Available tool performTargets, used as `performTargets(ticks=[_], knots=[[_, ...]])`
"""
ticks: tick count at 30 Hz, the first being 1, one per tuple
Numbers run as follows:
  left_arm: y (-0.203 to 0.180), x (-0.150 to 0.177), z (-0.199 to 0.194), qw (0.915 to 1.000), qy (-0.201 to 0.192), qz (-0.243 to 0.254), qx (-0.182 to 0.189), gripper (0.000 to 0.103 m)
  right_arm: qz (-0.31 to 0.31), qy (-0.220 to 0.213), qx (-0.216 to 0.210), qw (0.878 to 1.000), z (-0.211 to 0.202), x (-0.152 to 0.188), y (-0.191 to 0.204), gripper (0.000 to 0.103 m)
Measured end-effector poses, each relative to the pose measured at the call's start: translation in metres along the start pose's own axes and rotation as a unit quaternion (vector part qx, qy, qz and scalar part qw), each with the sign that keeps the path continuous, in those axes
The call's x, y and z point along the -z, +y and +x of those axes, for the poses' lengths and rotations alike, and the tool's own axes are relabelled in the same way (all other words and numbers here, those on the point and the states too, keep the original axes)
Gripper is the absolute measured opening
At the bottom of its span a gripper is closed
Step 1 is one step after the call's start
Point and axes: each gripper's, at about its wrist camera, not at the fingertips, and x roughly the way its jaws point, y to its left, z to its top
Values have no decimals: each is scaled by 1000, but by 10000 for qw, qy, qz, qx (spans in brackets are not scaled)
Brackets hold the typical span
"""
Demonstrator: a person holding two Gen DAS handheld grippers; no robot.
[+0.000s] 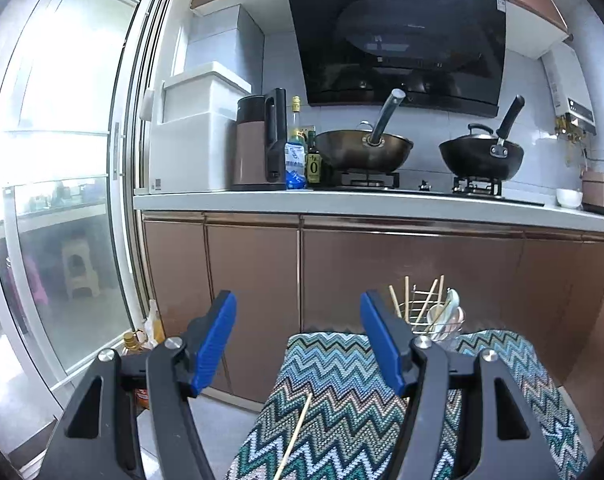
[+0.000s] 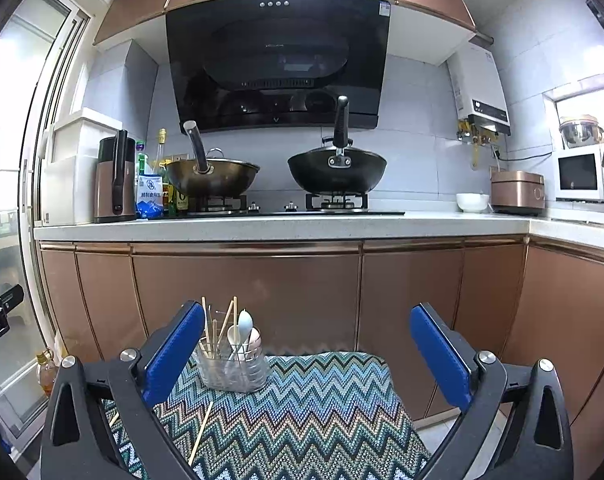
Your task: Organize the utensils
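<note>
Chopstick [image 2: 201,432] lying loose on the zigzag cloth [image 2: 302,408], just short of the clear holder [image 2: 232,372] that already stands packed with chopsticks and pale spoons. It looks light, stiff, thin and likely slick, so it could roll or pivot; a pinch near mid-length, square across it, seems safest. Left gripper [image 1: 298,344] hangs wide apart, empty, above the cloth. Right gripper [image 2: 307,356] gapes wide too, holding nothing.

On the zigzag cloth [image 2: 302,408], the wire holder [image 2: 232,368] blocks the far left corner, chopsticks [image 2: 218,326] and spoons [image 2: 242,330] jutting above its rim. 1 loose chopstick [image 2: 201,432] lies nearer. The cloth's right half lies bare; cabinet doors [image 2: 246,300] stand close behind.
</note>
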Motion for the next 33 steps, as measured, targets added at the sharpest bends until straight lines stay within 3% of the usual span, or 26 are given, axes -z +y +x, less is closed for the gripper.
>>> performTargets(ticks=[11, 20, 33], knots=[[-10, 6, 5, 9993, 147, 263, -224, 63, 157, 171, -64, 9997, 7, 10, -7, 103], [-22, 10, 3, 9986, 210, 461, -124, 63, 209, 266, -103, 9994, 10, 16, -11, 103], [-21, 11, 0, 9987, 56, 505, -37, 63, 271, -37, -147, 9995, 4, 13, -13, 103]])
